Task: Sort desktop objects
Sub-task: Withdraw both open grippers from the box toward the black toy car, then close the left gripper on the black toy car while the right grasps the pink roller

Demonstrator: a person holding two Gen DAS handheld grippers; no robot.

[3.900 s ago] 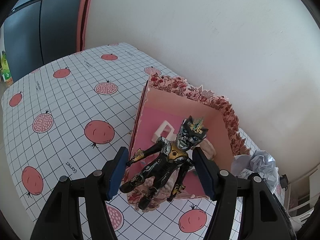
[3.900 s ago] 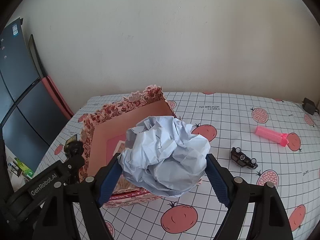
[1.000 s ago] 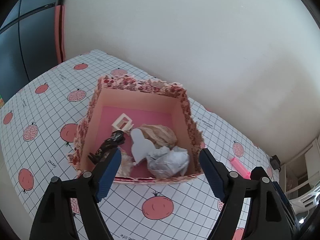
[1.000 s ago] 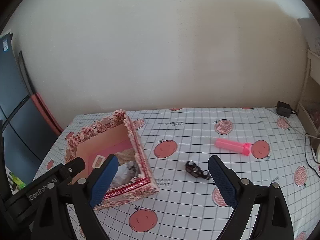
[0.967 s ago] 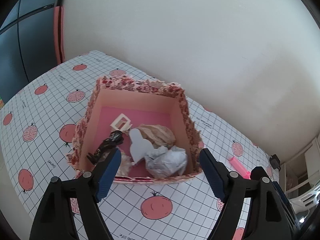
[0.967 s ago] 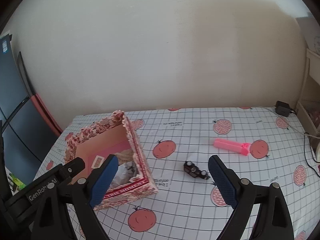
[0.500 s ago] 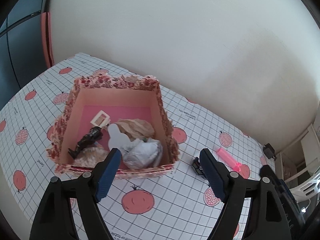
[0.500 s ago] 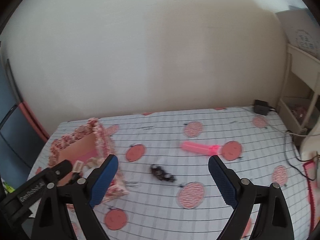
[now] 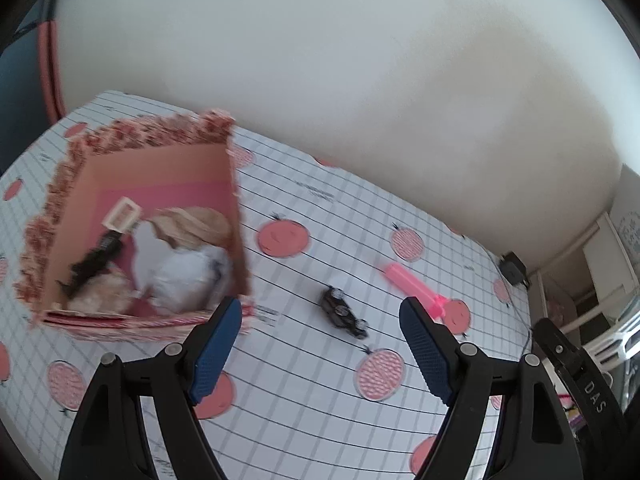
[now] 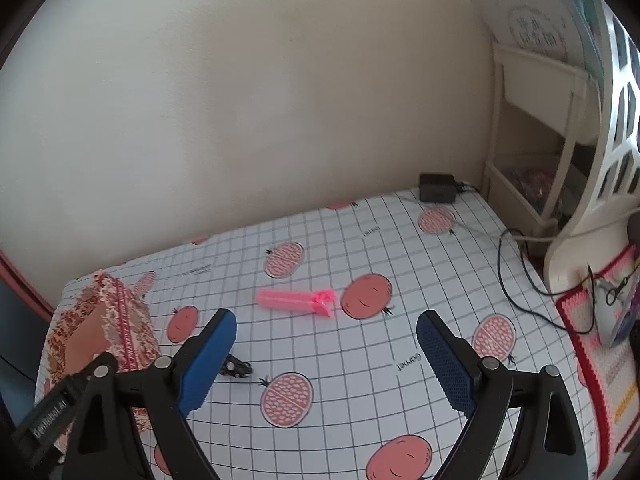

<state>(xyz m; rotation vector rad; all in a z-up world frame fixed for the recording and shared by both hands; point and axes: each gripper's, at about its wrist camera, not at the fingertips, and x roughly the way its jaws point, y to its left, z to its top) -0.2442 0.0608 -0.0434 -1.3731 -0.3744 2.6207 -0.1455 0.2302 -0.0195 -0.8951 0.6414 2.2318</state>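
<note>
A floral pink box (image 9: pixel 64 184) stands at the left of the table; it also shows in the right wrist view (image 10: pixel 120 300). Inside lie a black toy figure (image 9: pixel 94 260), crumpled white paper (image 9: pixel 188 276), a brown paper wad (image 9: pixel 196 224) and a small white frame (image 9: pixel 122 214). A small black toy car (image 9: pixel 344 312) and a pink clip (image 9: pixel 416 288) lie on the cloth to its right. In the right wrist view the clip (image 10: pixel 296 300) lies ahead and the car (image 10: pixel 236 368) is half hidden behind the left finger. My left gripper (image 9: pixel 320 340) and right gripper (image 10: pixel 326 356) are open and empty above the table.
A black power adapter (image 10: pixel 438 188) with a cable sits at the far right corner. A white shelf (image 10: pixel 532 128), a white lattice chair back (image 10: pixel 600 160) and a crocheted mat (image 10: pixel 600 344) stand at the right edge. The wall runs behind the pomegranate-print tablecloth (image 10: pixel 360 360).
Both grippers have swung right, away from the box. The toy car and pink clip now sit nearer the middle of both views. Both stay open and empty.
</note>
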